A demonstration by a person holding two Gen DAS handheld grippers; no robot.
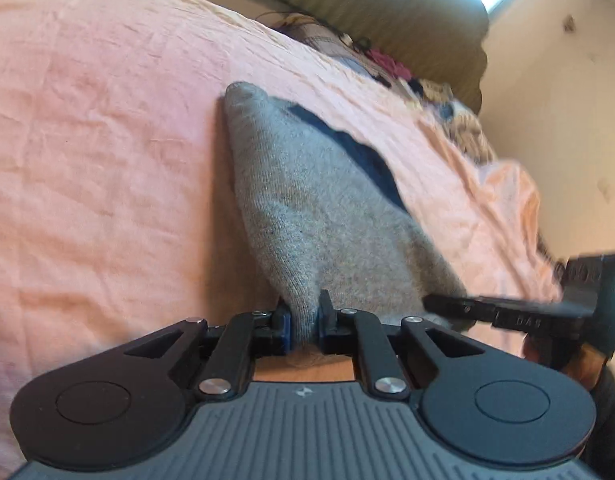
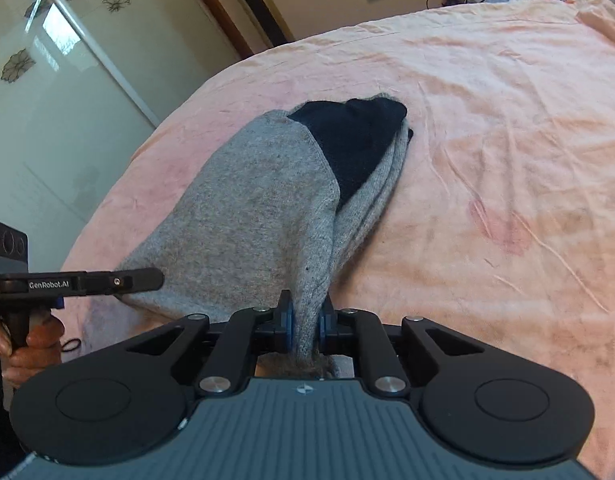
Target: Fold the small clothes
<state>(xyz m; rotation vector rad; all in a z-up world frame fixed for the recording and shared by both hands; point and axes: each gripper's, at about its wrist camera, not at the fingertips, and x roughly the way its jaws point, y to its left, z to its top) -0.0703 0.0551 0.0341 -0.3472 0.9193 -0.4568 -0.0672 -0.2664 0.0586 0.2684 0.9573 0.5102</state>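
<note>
Along the left wrist view, the left hand-held gripper (image 1: 305, 320) is clamped on the near edge of a grey sock (image 1: 307, 208) with a dark navy patch, which lies on the pink bedsheet (image 1: 107, 140). The sock's long axis runs from the pinched near end away toward a rounded grey tip at the far left, and the right hand-held gripper (image 1: 439, 304) reaches in from the right to the same near edge. Seen from the right wrist, the right hand-held gripper (image 2: 307, 328) is likewise closed on a bunch of the sock's (image 2: 251, 216) near hem, while the left hand-held gripper (image 2: 157, 278) enters at the near left, gripped by a hand (image 2: 31, 344). Here the sock points away to its navy far end, slightly right. To fold well, I judge both corners should lift together, stay level and taut, then travel along that axis to meet the far end squarely.
</note>
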